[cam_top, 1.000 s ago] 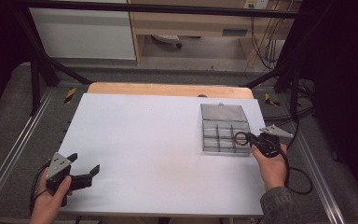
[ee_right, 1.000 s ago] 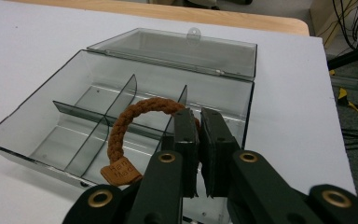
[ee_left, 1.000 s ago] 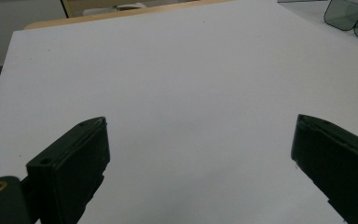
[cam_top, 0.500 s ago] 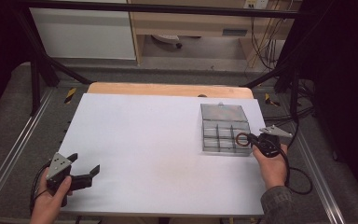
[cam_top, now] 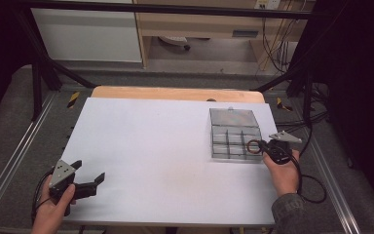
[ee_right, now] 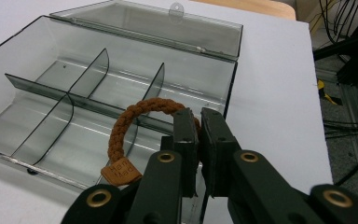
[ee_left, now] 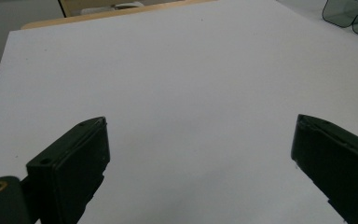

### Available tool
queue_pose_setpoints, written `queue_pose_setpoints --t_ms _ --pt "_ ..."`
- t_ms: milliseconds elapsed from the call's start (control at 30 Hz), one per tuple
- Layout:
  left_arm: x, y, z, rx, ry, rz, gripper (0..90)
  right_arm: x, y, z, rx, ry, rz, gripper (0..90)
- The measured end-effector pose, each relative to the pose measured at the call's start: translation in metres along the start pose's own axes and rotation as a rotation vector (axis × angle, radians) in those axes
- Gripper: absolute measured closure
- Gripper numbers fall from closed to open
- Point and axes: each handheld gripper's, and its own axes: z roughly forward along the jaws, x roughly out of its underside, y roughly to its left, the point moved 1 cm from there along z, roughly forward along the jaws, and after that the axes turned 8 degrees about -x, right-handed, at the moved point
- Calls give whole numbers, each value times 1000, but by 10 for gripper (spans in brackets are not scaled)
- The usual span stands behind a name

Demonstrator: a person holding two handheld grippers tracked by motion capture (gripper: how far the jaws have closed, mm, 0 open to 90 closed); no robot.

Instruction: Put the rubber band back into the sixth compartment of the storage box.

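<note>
A brown braided ring [ee_right: 135, 116] with a small tan tag hangs over the near right compartment of a clear divided box [ee_right: 37, 84]. My right gripper [ee_right: 199, 122] is shut on the ring's right side. In the high view the ring [cam_top: 253, 146] sits at the box's [cam_top: 233, 119] front right corner, with the right gripper [cam_top: 264, 147] beside it. The box lid lies open at the far side. My left gripper [cam_top: 88, 171] rests open near the table's front left corner, and in its own view its fingers [ee_left: 79, 158] stand wide apart over the bare white tabletop [ee_left: 191, 93].
The white tabletop [cam_top: 151, 146] lies on a wooden board [cam_top: 175, 92]. Cables [cam_top: 311, 187] trail off the table's right side. Black frame rails [cam_top: 44, 73] and a metal track [cam_top: 9, 165] border the left edge.
</note>
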Motion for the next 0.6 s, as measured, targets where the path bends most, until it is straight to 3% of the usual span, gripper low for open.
queue_pose_setpoints --t_ms 333,600 --pt "0 -1 0 2 2 3 45 0 5 1 9 13 -39 839" --pt "0 -1 0 1 3 7 45 -1 5 1 23 10 -34 803"
